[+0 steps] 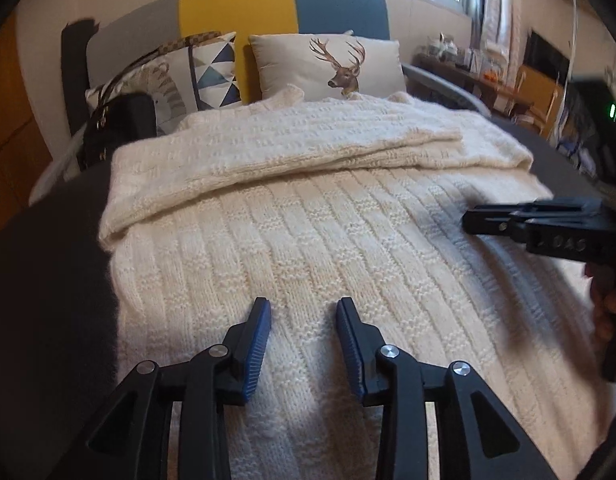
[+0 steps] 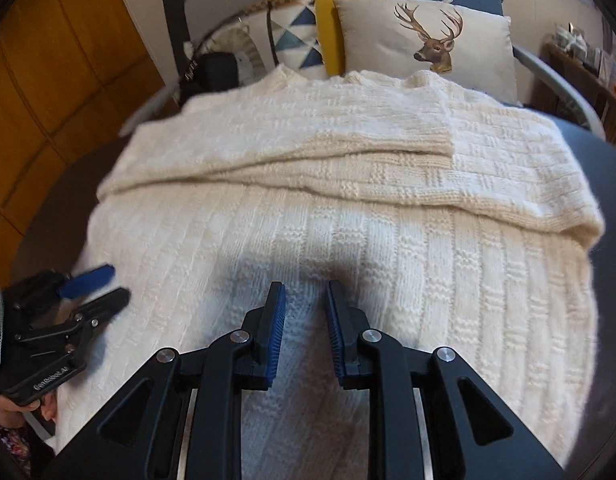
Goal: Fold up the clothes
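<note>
The cream sweater (image 2: 348,248) lay flat on the dark sofa seat (image 1: 48,280), both sleeves (image 2: 308,148) already folded across its upper half, so by my reading the cross fold of the body remained. Both grippers, left (image 1: 303,312) and right (image 2: 306,296), hovered over its lower half with jaws spread and nothing between them. The sweater's side edges lay free with bare seat beside them, while pillows (image 1: 332,68) and a black bag (image 1: 120,128) crowded its far edge.

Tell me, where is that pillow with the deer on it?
In both views the deer pillow leans against the blue and yellow headboard, right of the triangle-patterned pillow, just behind the cream knitted sweater.
</note>
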`<state>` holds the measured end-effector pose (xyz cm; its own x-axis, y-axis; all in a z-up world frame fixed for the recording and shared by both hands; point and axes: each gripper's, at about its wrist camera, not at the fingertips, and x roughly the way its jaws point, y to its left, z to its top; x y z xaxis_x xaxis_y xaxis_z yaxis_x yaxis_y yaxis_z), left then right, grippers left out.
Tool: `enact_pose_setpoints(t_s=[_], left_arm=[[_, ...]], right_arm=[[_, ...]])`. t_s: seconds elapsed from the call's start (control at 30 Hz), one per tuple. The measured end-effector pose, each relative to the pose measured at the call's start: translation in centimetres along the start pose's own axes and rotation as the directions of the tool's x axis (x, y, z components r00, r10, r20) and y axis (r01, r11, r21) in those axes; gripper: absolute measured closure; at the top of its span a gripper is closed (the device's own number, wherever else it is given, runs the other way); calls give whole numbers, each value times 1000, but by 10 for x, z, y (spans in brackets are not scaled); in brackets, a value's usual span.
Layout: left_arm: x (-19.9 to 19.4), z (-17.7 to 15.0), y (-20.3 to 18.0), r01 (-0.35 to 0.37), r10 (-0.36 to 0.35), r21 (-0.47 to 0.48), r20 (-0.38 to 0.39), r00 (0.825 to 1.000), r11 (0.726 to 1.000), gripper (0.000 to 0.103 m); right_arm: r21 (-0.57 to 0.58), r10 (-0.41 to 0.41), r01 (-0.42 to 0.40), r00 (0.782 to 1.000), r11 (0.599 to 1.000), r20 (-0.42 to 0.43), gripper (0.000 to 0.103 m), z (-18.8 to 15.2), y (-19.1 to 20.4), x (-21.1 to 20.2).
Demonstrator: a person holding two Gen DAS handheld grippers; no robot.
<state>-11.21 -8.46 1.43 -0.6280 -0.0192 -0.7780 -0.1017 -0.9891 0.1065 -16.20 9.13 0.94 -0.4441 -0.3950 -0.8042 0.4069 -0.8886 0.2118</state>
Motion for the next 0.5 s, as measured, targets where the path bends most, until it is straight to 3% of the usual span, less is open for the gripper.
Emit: enact_pose_setpoints(t_s=[0.07, 0.13, 0.2, 0.5], left_arm=[[-9, -6, -10, -25, 24, 61, 6, 1000, 998, 68], [-19, -18, -18, -7, 5, 91, 22, 1000, 996, 68], [-29, -29, -24, 0, -4, 113, 38, 999, 994, 68], [-74, -88, -10, 72, -70, -24, 70, 995, 997, 68]], right_arm=[[-5, 21, -21, 1000, 1000, 1, 79, -10, 11, -15], [-26, 84, -85, 996, 996, -21, 79, -32, 27, -29], [-62, 99, -102, 994, 993, -48, 79, -59, 42, -41], [-118, 118, -124, 991, 985, -59, 78, -145, 68, -102]])
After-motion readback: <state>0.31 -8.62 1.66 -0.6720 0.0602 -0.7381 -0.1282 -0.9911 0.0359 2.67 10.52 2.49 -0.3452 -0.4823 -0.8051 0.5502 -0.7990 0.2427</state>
